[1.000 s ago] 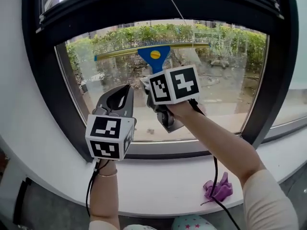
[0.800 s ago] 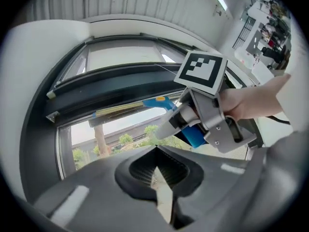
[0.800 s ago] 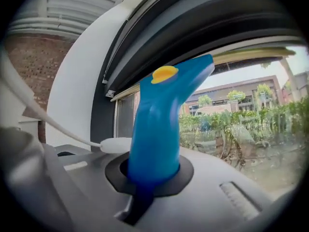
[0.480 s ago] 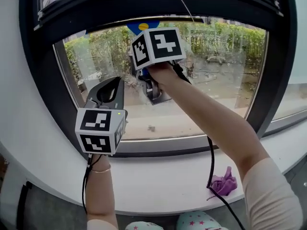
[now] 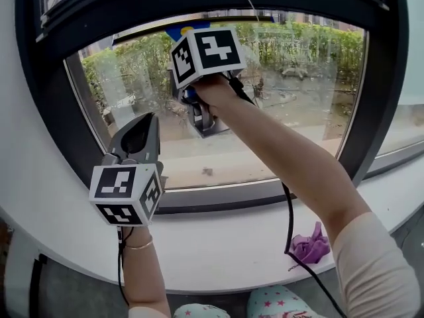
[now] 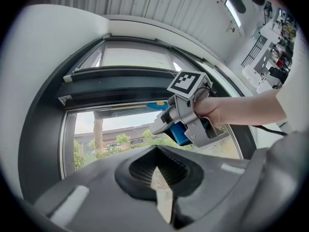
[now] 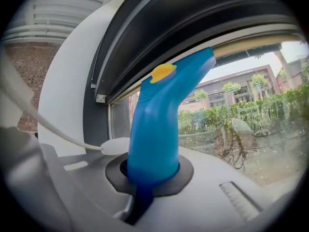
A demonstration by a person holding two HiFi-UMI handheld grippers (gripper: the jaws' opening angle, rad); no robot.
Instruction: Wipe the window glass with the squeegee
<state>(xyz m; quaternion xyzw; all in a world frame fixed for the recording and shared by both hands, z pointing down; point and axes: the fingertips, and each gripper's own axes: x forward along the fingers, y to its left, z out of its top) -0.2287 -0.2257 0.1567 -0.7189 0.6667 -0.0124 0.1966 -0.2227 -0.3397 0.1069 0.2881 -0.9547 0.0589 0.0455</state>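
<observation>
From the head view we see the right gripper [image 5: 193, 85] raised high against the window glass [image 5: 291, 91], clenched around the squeegee [image 5: 184, 29], whose blue head shows just under the top edge of the pane, towards its upper left corner. The left gripper [image 5: 142, 128] hangs lower, near the pane's lower left corner and apart from the glass, its marker cube facing us. On the white sill [image 5: 232, 244] below, a purple cloth [image 5: 310, 247] lies close to the front edge, towards the right end, beside a black cable that runs down from the right gripper. In the left gripper view we find the left gripper [image 6: 161, 182] clenched on nothing, its two jaws pressed together; beyond them the right gripper [image 6: 188, 115] reaches in from the right with the squeegee [image 6: 157, 105] at the top edge of the glass. In the right gripper view the right gripper [image 7: 149, 178] grasps the squeegee [image 7: 157, 129] by the foot of its blue handle, a yellow spot on the neck, and the head meets the pane right beneath the dark frame [image 7: 193, 18]. A white cord [image 7: 58, 132] crosses on the left.
</observation>
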